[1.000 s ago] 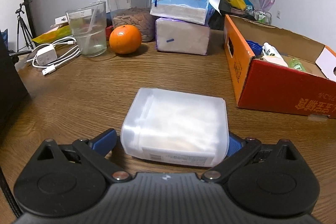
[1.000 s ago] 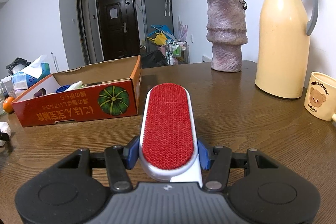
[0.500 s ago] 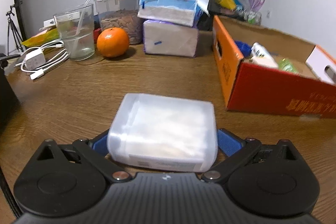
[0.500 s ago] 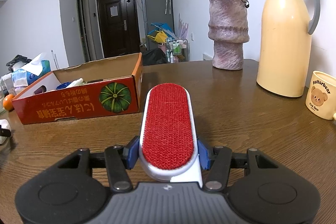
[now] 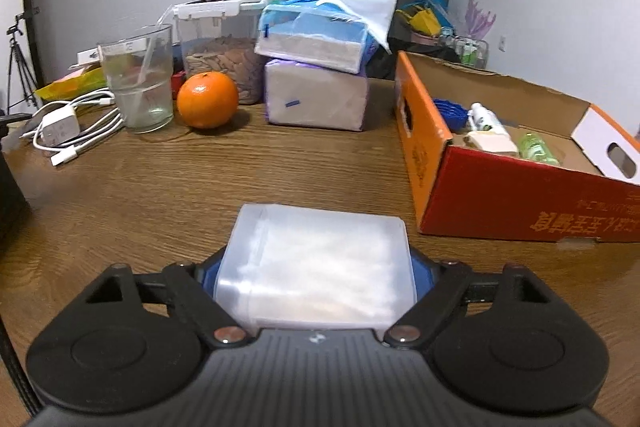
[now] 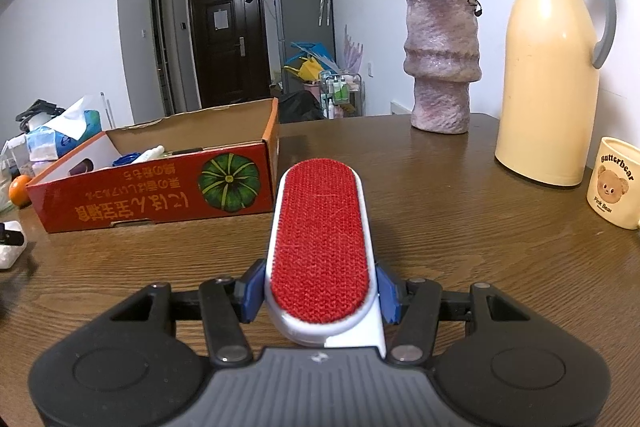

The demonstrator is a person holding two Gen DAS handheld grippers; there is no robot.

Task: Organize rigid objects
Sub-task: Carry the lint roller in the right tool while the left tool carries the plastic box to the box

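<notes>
My left gripper is shut on a translucent white plastic box, held just above the wooden table. My right gripper is shut on a white lint brush with a red pad, held above the table. An open red and orange cardboard box stands to the right of the left gripper and holds several small items; in the right wrist view the cardboard box is ahead to the left.
An orange, a glass, a white charger with cable, stacked tissue packs and a food container stand at the table's far side. A vase, a yellow thermos and a mug stand at right.
My left gripper closed on the plastic box and lifted it, drawing it back toward the camera. The right gripper and brush rose slightly; the cardboard box looks a little farther away.
</notes>
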